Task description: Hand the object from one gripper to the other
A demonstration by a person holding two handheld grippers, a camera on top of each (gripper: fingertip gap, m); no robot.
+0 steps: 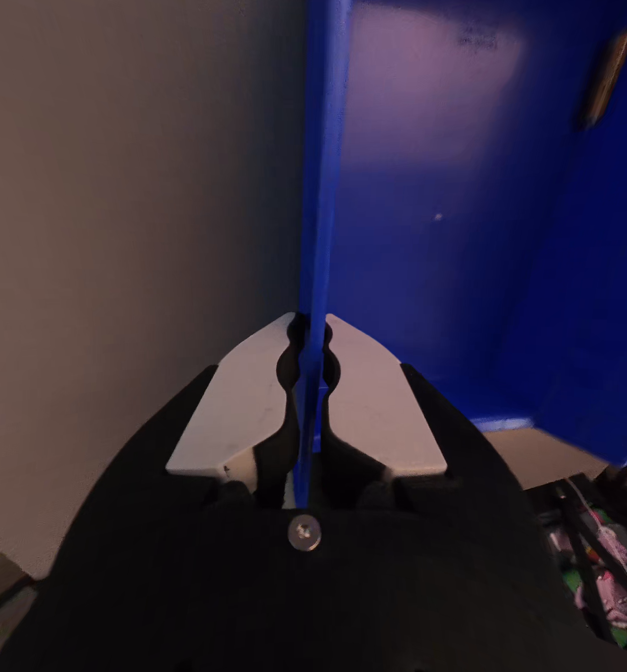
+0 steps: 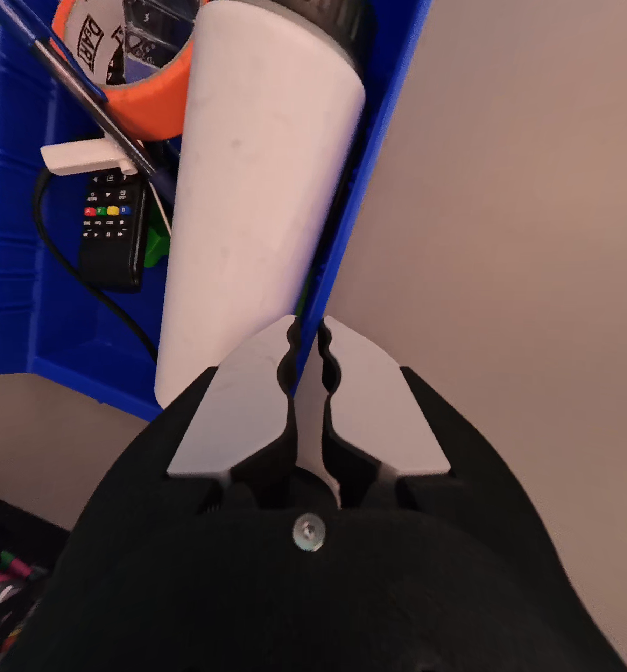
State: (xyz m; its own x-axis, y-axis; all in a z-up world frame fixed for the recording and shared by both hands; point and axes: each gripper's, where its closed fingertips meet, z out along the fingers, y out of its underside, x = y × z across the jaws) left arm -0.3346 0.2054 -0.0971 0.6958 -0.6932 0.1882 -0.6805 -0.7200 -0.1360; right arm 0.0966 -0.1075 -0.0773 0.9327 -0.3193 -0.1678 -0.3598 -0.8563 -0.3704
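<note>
The blue bin (image 1: 450,254) is the thing I am working on, and I have it gripped from both sides: my left hand-held gripper (image 1: 310,320) is pinching one of its thin walls edge-on, the wall running straight up between the two pale fingers (image 1: 239,400). My right hand-held gripper (image 2: 308,322) straddles the bin's (image 2: 17,218) other wall near a corner, its fingers (image 2: 374,411) nearly together with the blue rim between them; the left pad looks to touch the wall, but I cannot tell whether the right one does. Inside the bin, in the right wrist view, a tall white tapered tumbler (image 2: 264,189) leans along that wall, its dark top end far from me. Beside it lie a roll of orange tape (image 2: 148,98), a black remote control (image 2: 110,232) with coloured buttons, a small white flat piece (image 2: 79,156), a black cable (image 2: 61,254) and something green (image 2: 157,243) half hidden. Beneath the bin is a beige tabletop (image 2: 504,254).
</note>
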